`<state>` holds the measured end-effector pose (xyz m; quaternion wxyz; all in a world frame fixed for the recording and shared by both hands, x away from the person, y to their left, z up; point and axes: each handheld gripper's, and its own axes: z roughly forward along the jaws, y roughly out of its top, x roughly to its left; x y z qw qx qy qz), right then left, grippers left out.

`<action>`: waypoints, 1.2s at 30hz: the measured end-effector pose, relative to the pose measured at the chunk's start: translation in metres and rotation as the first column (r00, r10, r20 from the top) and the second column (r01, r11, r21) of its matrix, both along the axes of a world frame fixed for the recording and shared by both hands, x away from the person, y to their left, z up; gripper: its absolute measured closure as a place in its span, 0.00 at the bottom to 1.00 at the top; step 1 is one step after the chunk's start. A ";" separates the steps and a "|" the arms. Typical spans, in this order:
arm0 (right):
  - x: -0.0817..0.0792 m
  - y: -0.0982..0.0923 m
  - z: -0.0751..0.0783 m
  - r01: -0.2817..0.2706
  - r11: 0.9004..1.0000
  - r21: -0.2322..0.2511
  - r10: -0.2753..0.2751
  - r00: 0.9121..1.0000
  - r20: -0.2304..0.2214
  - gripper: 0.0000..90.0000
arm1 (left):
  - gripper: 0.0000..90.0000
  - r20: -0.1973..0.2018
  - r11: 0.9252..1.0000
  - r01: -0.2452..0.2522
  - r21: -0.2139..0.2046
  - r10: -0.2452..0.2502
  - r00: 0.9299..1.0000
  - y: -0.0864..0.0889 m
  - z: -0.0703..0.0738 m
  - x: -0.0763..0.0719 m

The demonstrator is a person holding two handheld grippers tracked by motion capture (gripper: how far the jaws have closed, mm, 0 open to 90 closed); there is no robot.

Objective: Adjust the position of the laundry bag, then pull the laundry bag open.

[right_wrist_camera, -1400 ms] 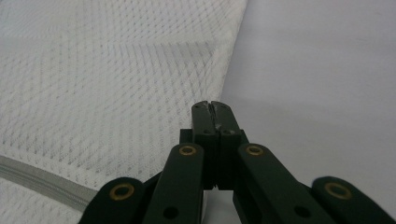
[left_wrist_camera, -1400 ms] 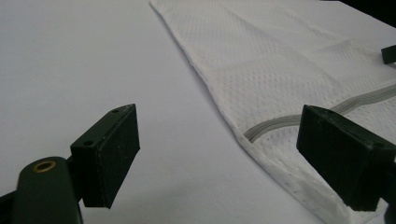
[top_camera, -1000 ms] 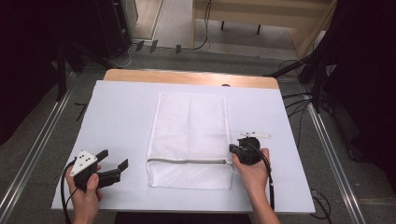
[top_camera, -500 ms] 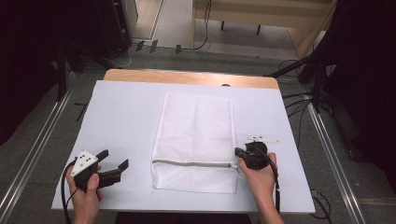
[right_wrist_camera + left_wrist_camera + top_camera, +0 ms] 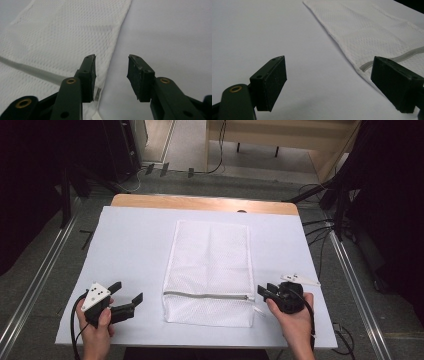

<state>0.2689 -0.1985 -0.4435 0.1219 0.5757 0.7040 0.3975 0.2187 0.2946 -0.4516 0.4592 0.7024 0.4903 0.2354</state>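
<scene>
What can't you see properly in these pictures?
- Zipper pull of the mesh bag: in the right gripper view the right gripper's jaw hides most of it; too small in the high view.
- What is inside the bag: too blurry to tell.
- Left gripper view: the bag's near end is cut off by the edge.

The bag (image 5: 209, 270) is looking like white cloth net, bumpy with tiny holes. The table sheet (image 5: 135, 250) is looking smooth and dull. The grippers' pads (image 5: 90, 75) are looking like dull black rubber.
</scene>
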 end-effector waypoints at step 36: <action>-0.034 0.017 -0.031 -0.182 0.983 0.002 0.182 0.983 0.005 0.55 | 0.15 -0.030 0.967 0.253 -0.007 -0.254 0.967 -0.096 -0.004 -0.008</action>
